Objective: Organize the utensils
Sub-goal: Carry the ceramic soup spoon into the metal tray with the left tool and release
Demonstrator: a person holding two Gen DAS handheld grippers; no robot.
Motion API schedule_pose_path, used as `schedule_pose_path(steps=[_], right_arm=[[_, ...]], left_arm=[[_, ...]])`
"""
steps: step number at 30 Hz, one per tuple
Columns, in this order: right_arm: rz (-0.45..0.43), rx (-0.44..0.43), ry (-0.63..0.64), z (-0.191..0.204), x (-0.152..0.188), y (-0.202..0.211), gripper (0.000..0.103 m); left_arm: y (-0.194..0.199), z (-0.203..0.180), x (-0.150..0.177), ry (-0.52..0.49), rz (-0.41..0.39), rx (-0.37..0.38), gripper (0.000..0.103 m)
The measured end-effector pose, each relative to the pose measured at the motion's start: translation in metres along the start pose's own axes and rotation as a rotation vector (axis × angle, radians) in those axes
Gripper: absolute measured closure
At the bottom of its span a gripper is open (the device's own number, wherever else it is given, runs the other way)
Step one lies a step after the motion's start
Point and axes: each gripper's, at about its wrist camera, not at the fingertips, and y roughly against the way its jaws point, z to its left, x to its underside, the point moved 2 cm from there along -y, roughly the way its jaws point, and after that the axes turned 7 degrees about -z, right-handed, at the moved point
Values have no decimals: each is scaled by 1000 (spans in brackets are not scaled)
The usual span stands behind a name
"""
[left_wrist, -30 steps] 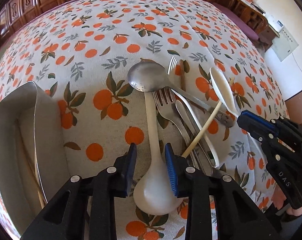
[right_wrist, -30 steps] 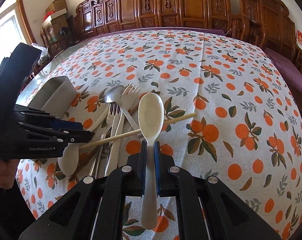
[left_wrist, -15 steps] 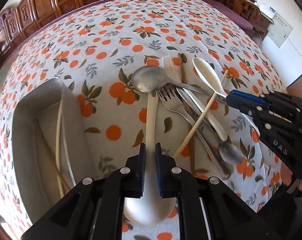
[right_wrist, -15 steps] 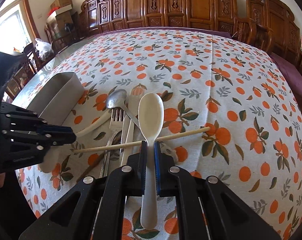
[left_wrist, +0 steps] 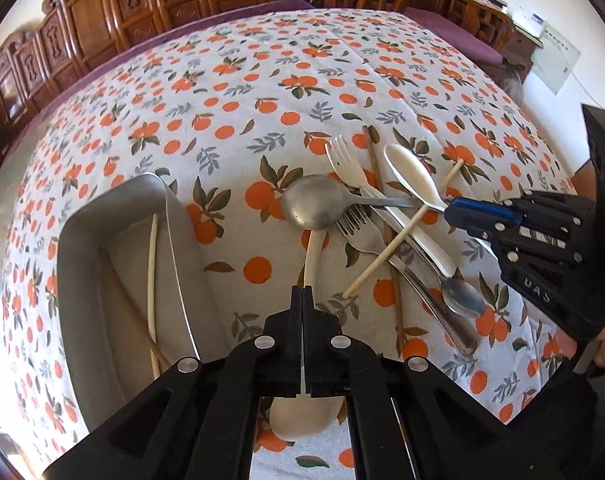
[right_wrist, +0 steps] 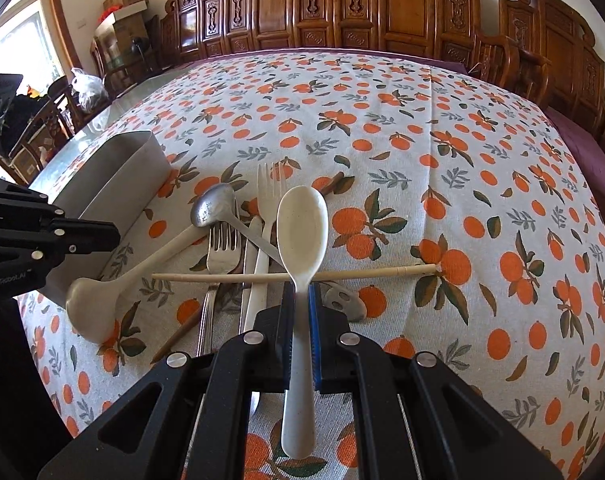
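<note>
Cream ladle (left_wrist: 313,252) clamped by its handle in left gripper (left_wrist: 303,300), bowl end near the camera, handle tip under the metal spoon (left_wrist: 316,207). White spoon (right_wrist: 302,232) pinched by its handle in right gripper (right_wrist: 300,300), bowl raised over the pile. Forks, another spoon and chopstick (right_wrist: 342,274) crossed in a heap on the orange-print cloth (left_wrist: 262,92). Steel tray (left_wrist: 82,248) left of the heap, holding two chopsticks, possibly more; far end hard to see.

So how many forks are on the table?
2: a white fork at the pile's far end, and a metal fork beside the big metal spoon. Others may hide underneath.
</note>
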Motion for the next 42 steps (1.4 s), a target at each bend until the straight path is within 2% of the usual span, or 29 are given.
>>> schedule_pose_path(steps=[3, 4, 6, 8, 13, 18, 19, 24, 28, 33, 37, 42], right_arm=[[-1, -1, -2, 0, 0, 0, 94], [-3, -2, -3, -1, 0, 0, 94], [-7, -5, -3, -1, -1, 1, 94], [-10, -7, -4, -2, -1, 2, 94], [-21, -13, -8, -4, -3, 6, 94], [-26, -16, -16, -6, -3, 9, 94], [-27, -16, -16, -7, -4, 9, 94], [-27, -19, -16, -7, -4, 9, 94], [-25, -20, -12, -6, -3, 8, 94], [-23, -19, -9, -5, -3, 8, 94], [-20, -19, -8, -5, -2, 7, 94], [-17, -22, -1, -3, -2, 6, 94]], left_arm=[[-7, -7, -3, -26, 23, -5, 101], [-10, -11, -4, -51, 32, -21, 98], [-16, -15, -5, -77, 58, -29, 83], [-23, -20, -4, -104, 95, -38, 80], [-39, -19, 0, -106, 156, -39, 80], [-45, -15, 4, -69, 179, -9, 94], [-45, -14, 4, -65, 177, -4, 94], [-28, -10, -1, -50, 107, -3, 100], [-13, -11, -6, -61, 69, -11, 100], [-1, -16, -8, -88, 52, -9, 100], [8, -20, 2, -143, 47, -31, 100], [15, -12, 3, -151, 18, -64, 100]])
